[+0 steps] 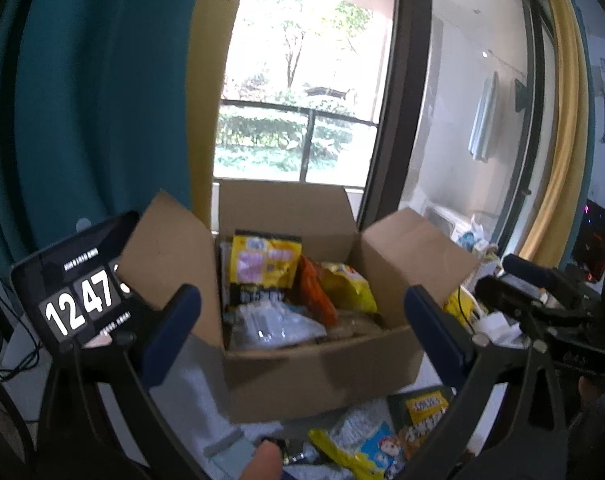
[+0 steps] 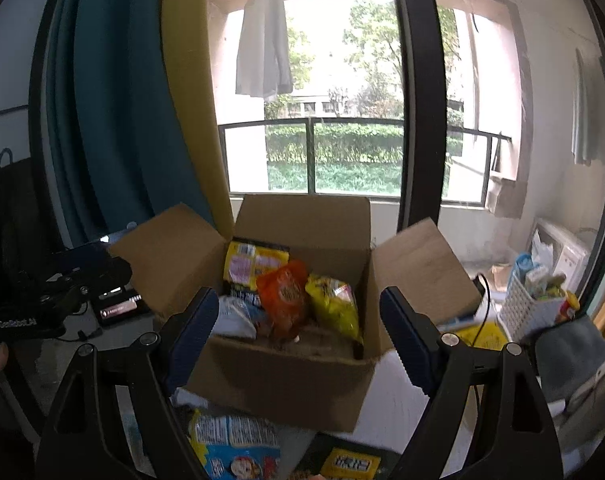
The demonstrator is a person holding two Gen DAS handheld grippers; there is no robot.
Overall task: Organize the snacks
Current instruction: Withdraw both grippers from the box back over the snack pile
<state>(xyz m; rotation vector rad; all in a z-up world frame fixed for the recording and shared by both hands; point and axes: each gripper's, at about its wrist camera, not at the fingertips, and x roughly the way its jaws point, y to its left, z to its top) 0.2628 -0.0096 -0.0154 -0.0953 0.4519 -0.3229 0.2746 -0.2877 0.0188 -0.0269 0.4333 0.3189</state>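
Observation:
An open cardboard box (image 1: 322, 376) (image 2: 286, 384) stands on the table ahead of both grippers. In it stand a yellow-and-black packet (image 1: 262, 268) (image 2: 254, 262), an orange packet (image 1: 316, 292) (image 2: 284, 296), a yellow packet (image 1: 348, 288) (image 2: 334, 304) and a clear wrapper (image 1: 274, 320). Loose packets lie in front of the box: a blue-and-white one (image 1: 382, 444) (image 2: 234, 448) and a dark one with a yellow label (image 1: 426, 408) (image 2: 350, 464). My left gripper (image 1: 306, 332) is open and holds nothing, short of the box. My right gripper (image 2: 300, 338) is also open and holds nothing.
A tablet (image 1: 82, 292) showing a clock stands left of the box. A white basket (image 2: 530, 308) with small items and a grey cloth (image 2: 570, 352) are at the right. Curtains and a glass balcony door rise behind the box. A thumb (image 1: 262, 460) shows at the bottom.

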